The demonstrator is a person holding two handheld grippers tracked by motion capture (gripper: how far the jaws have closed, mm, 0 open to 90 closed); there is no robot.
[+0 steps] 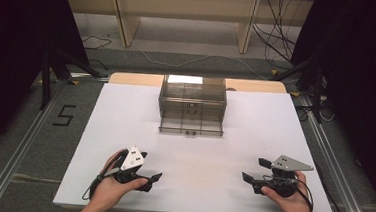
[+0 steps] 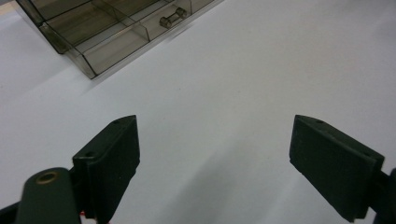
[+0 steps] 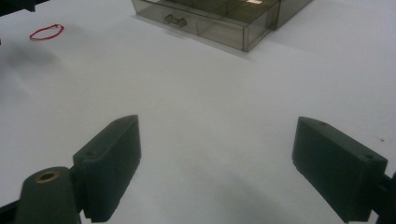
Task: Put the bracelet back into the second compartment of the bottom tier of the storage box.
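A smoky clear drawer box (image 1: 193, 92) stands at the far middle of the white table (image 1: 125, 111). Its bottom drawer (image 1: 190, 124) is pulled out toward me, with dividers inside and nothing in them that I can make out. The drawer (image 2: 107, 32) and its small handle (image 2: 171, 17) appear at the top of the left gripper view. A red rubber band (image 3: 46, 31) lies flat on the table in the right gripper view. My left gripper (image 1: 152, 165) rests near the front left, jaws wide apart and empty (image 2: 215, 140). My right gripper (image 1: 253, 169) rests at the front right, also open and empty (image 3: 217, 140).
Bare white tabletop stretches between the grippers and the drawer (image 3: 219, 23). Metal rails (image 1: 28, 140) run along both sides of the table. Cables (image 1: 275, 47) lie on the floor beyond, under a wooden shelf frame (image 1: 124, 26).
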